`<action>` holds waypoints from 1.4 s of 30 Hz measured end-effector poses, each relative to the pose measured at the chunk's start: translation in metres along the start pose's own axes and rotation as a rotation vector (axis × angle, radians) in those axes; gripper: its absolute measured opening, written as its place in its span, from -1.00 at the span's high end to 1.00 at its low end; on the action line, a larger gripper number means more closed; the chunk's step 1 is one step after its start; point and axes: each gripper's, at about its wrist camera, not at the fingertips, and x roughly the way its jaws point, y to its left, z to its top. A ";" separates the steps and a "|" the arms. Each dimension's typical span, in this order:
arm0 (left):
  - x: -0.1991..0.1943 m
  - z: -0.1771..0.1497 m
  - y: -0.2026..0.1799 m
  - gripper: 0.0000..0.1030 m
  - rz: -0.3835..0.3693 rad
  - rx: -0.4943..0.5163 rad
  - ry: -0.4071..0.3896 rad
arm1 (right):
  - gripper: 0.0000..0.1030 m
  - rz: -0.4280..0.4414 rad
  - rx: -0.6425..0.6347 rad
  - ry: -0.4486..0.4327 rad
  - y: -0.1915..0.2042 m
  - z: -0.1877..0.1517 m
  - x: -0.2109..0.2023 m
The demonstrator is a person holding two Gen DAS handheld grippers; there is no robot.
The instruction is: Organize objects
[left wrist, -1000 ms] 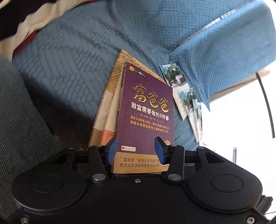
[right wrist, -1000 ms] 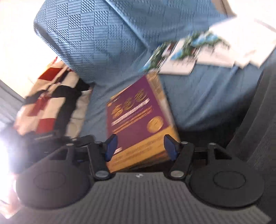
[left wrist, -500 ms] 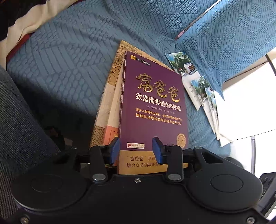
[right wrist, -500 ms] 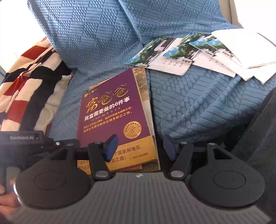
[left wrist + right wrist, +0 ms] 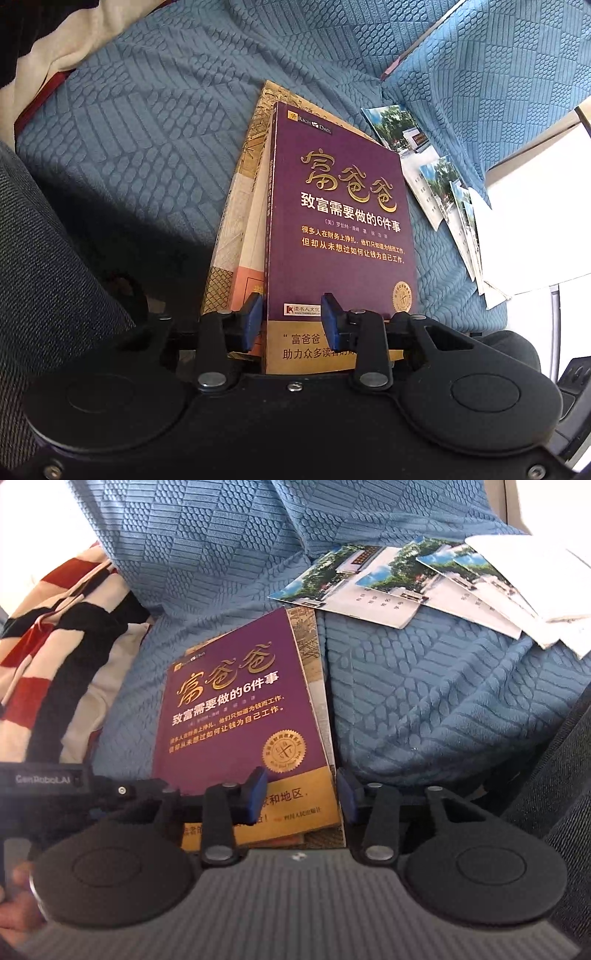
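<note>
Mid-frame on the blue sofa cover (image 5: 155,147), the purple book (image 5: 340,229) lies stacked on another; both the left gripper (image 5: 291,317) and right gripper (image 5: 301,794) are closing around its near corners, nothing pinched yet; leaflets (image 5: 369,579) upper right remain scattered

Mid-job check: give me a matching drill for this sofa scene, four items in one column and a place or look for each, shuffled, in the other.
Items:
1. purple book
2. gold-patterned book
3. leaflets
4. striped cloth

Descriptions:
A. red, black and cream, bunched at the left in the right wrist view
B. fanned out on the blue sofa cover, beyond the books
C. top of the stack, gold lettering
D. underneath, edges showing past the top cover

Pairs: 1-C, 2-D, 3-B, 4-A
</note>
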 end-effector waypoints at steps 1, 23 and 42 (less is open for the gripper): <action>0.000 0.000 0.000 0.39 0.000 0.000 -0.001 | 0.18 -0.003 -0.009 -0.003 0.001 0.000 -0.001; -0.006 0.005 0.007 0.37 0.034 0.003 -0.025 | 0.37 0.012 -0.062 0.032 0.015 -0.003 -0.006; -0.055 0.015 -0.016 0.41 0.011 0.073 -0.166 | 0.47 0.004 -0.135 -0.126 0.028 0.027 -0.061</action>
